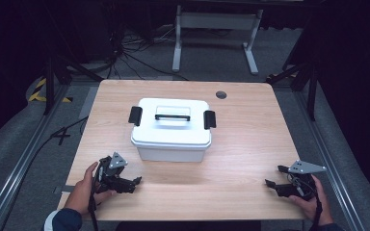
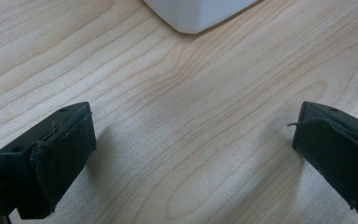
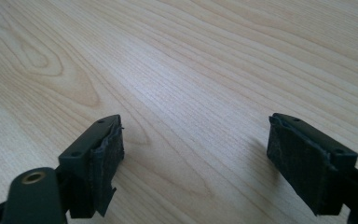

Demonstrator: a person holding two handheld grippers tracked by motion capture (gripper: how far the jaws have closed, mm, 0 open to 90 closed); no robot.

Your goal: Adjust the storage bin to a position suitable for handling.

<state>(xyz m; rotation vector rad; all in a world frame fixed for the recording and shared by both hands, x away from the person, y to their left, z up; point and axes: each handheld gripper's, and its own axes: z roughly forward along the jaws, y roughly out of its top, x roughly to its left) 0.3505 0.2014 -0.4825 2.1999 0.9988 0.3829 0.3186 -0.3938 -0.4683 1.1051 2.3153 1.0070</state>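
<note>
Box [image 1: 171, 130] is sitting mid-counter, white, lid on, black handle [image 1: 172, 117] lying flat on top, black latches [image 1: 135, 116] clamped at both ends. We are seeing it square to the counter [image 1: 241, 144] edges, slightly toward the far side. Left tool [image 1: 134, 182] is hovering low over the wood just in front of the box's near left corner, jaws spread wide, gripping nothing; in the left gripper view we are looking past both pads [image 2: 63, 161] at bare wood with the box corner [image 2: 196, 14] at the top edge, near but apart. Right tool [image 1: 275, 176] is sitting near the counter's near right corner, well apart from the box, jaws spread as well, nothing between them; right gripper view is giving us wood grain between the pads [image 3: 105, 161]. A hand [image 1: 84, 192] is holding each tool from the near edge.
</note>
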